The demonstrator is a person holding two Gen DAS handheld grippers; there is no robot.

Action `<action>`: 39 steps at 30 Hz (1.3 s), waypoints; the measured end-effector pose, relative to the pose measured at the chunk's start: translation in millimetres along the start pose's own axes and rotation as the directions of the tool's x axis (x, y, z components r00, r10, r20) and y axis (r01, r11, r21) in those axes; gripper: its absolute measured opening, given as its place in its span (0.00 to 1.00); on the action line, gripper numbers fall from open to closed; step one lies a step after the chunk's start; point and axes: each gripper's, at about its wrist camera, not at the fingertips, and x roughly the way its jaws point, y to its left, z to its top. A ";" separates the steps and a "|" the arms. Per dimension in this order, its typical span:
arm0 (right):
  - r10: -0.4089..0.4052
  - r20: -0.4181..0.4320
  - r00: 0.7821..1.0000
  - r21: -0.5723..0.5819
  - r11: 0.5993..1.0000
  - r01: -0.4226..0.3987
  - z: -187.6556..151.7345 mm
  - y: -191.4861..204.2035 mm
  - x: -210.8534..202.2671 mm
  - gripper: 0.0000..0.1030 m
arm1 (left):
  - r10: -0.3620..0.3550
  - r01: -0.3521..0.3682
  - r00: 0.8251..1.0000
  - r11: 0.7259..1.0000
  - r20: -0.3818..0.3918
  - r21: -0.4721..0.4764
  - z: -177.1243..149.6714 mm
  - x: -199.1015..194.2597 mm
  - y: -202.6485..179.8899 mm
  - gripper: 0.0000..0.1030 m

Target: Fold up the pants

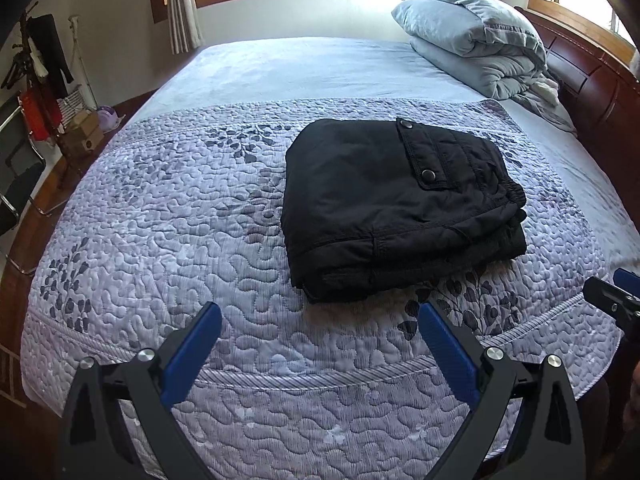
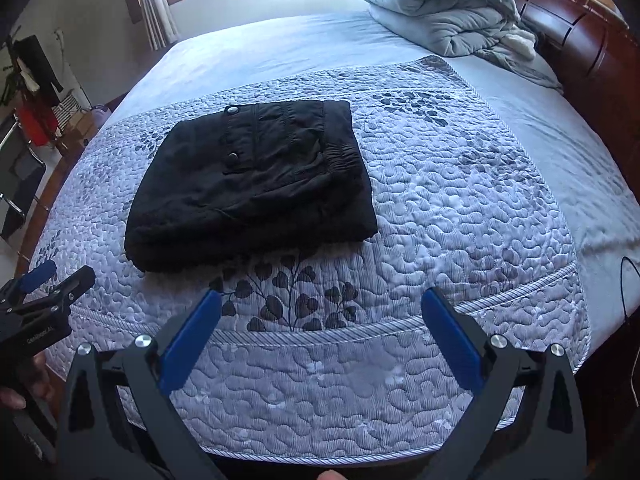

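Observation:
The black pants (image 1: 396,204) lie folded into a compact rectangle on the quilted lilac bedspread (image 1: 180,208), with a snap-button pocket flap on top. They also show in the right wrist view (image 2: 252,184). My left gripper (image 1: 320,312) is open and empty, held just short of the pants' near edge. My right gripper (image 2: 322,300) is open and empty, near and a little right of the pants. Each gripper shows at the edge of the other's view: the right one (image 1: 616,300) and the left one (image 2: 52,280).
A folded grey duvet (image 1: 476,36) lies at the head of the bed against the dark wooden headboard (image 1: 592,80). A clothes rack and chair (image 1: 36,92) stand left of the bed. The bed's near edge (image 2: 320,454) is just below the grippers.

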 end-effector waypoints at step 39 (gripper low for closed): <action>-0.019 0.025 1.000 -0.019 1.000 0.019 5.8 -0.5 -3.5 0.97 | -0.025 0.025 1.000 1.000 0.002 0.017 1.8 5.1 -2.8 0.96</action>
